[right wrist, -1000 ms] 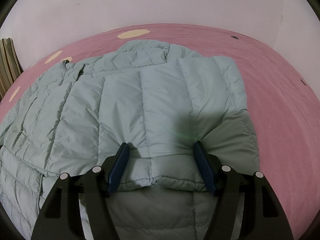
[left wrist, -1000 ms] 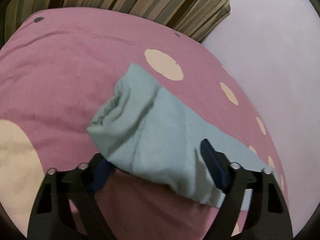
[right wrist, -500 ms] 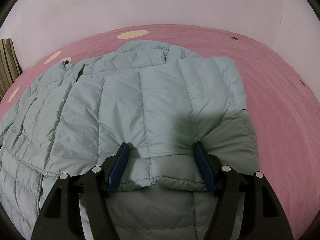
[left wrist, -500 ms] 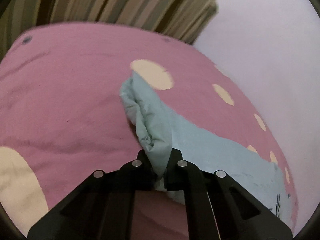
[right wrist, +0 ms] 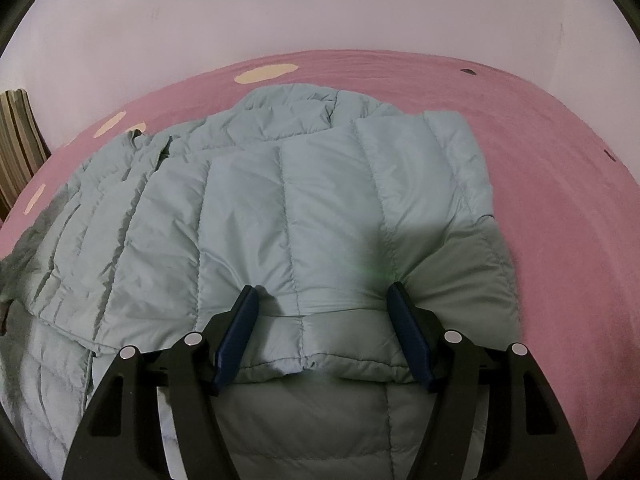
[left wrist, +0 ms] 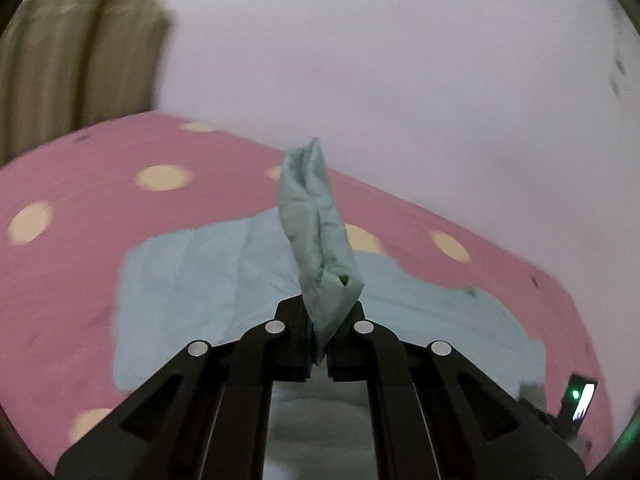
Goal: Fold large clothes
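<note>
Left sleeve lifted for the fold-over.

The left gripper (left wrist: 318, 344), open around the sleeve (left wrist: 316, 236) a second ago, is now clamped on its cuff and has raised it above the jacket (right wrist: 280, 208), which lies flat on the pink bedspread (right wrist: 560, 200). The right gripper (right wrist: 320, 332) stays spread, pressing the folded right-hand sleeve flat. The left sleeve is now ready to be laid across the jacket.

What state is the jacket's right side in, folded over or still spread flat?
Folded over. In the right wrist view the jacket has a quilted panel doubled across its body, its edge between the open right gripper fingers.
</note>
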A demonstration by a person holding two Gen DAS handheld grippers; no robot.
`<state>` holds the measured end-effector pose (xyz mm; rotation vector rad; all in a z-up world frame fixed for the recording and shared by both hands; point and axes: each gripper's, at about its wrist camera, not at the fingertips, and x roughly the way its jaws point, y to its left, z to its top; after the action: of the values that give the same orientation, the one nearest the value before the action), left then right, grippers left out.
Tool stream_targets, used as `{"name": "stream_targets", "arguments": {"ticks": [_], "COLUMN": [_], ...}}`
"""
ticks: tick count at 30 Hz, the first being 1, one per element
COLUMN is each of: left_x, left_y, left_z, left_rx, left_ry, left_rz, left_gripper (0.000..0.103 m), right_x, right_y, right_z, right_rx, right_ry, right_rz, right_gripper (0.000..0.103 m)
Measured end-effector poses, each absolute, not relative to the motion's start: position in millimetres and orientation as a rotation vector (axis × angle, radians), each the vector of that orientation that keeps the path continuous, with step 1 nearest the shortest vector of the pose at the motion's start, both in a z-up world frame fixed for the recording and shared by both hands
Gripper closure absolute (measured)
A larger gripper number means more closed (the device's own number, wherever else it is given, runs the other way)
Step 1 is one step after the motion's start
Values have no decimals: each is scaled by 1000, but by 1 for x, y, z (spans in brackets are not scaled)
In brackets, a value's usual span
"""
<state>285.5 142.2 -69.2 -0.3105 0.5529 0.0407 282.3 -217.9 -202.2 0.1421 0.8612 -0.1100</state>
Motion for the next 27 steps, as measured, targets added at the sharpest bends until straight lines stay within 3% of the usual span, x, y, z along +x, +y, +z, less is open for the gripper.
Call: {"name": "stream_targets", "arguments": {"ticks": [8, 15, 17, 19, 20, 27], "left_x": [332, 344, 336, 328, 322, 292], "left_y": [-7, -53, -53, -52, -50, -19], "left_z": [-115, -156, -155, -147, -141, -107], "left_rx": [-174, -79, -86, -79, -76, -68], "left_ry": [676, 779, 772, 746, 727, 684], "left_rz": [-154, -191, -206, -205, -202, -168], "left_gripper": [99, 97, 84, 55, 49, 36], "right_x": [285, 285, 284, 283, 284, 284], "right_y": [-225, -221, -220, -216, -215, -211], "right_z": [-204, -205, -206, -206, -206, -206], "right_rx": [170, 174, 174, 171, 169, 163], "right_ry": [855, 854, 853, 853, 854, 857], "right_rz": [-93, -96, -98, -102, -103, -109], "right_gripper": [35, 34, 34, 34, 34, 33]}}
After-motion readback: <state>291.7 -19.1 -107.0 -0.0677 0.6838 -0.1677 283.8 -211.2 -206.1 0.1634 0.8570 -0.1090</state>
